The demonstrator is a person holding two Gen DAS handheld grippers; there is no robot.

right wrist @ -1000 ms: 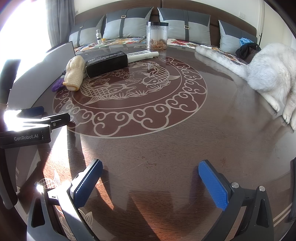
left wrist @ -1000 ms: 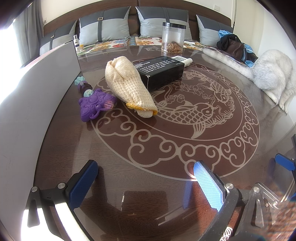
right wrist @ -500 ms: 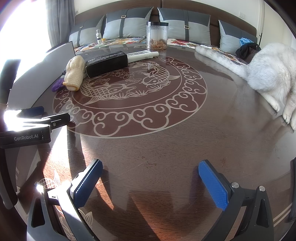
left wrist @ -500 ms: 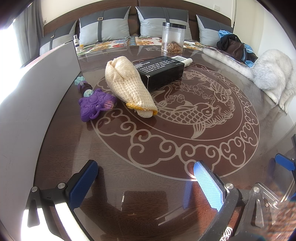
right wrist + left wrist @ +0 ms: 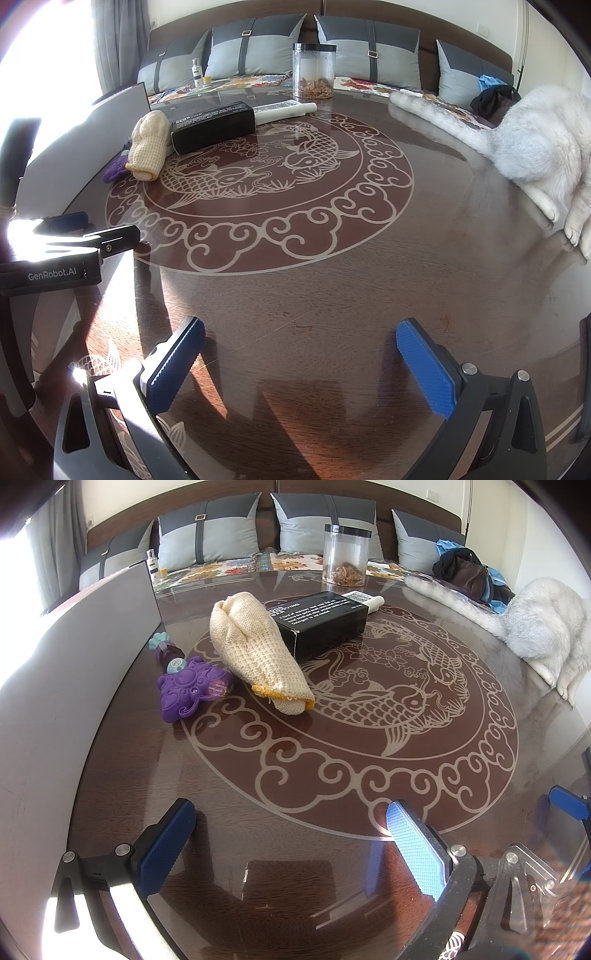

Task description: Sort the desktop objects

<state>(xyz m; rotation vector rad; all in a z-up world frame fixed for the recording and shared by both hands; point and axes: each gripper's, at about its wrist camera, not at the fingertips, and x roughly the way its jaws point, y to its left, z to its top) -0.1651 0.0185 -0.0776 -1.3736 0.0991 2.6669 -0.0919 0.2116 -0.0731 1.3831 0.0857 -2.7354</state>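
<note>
Both grippers [image 5: 288,834] [image 5: 299,354] hover spread and empty at the near edge, the knitted mitt [image 5: 255,646], purple toy [image 5: 188,686] and black box [image 5: 321,622] clustered far left — a reach risks sliding them on glossy glass, or startling the cat [image 5: 535,144].

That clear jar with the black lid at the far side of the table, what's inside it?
The clear jar holds a shallow layer of brown, dried-looking bits at the bottom; the rest looks empty, with fogged walls. What the bits are is too small to tell, and the black lid hides the top.
</note>
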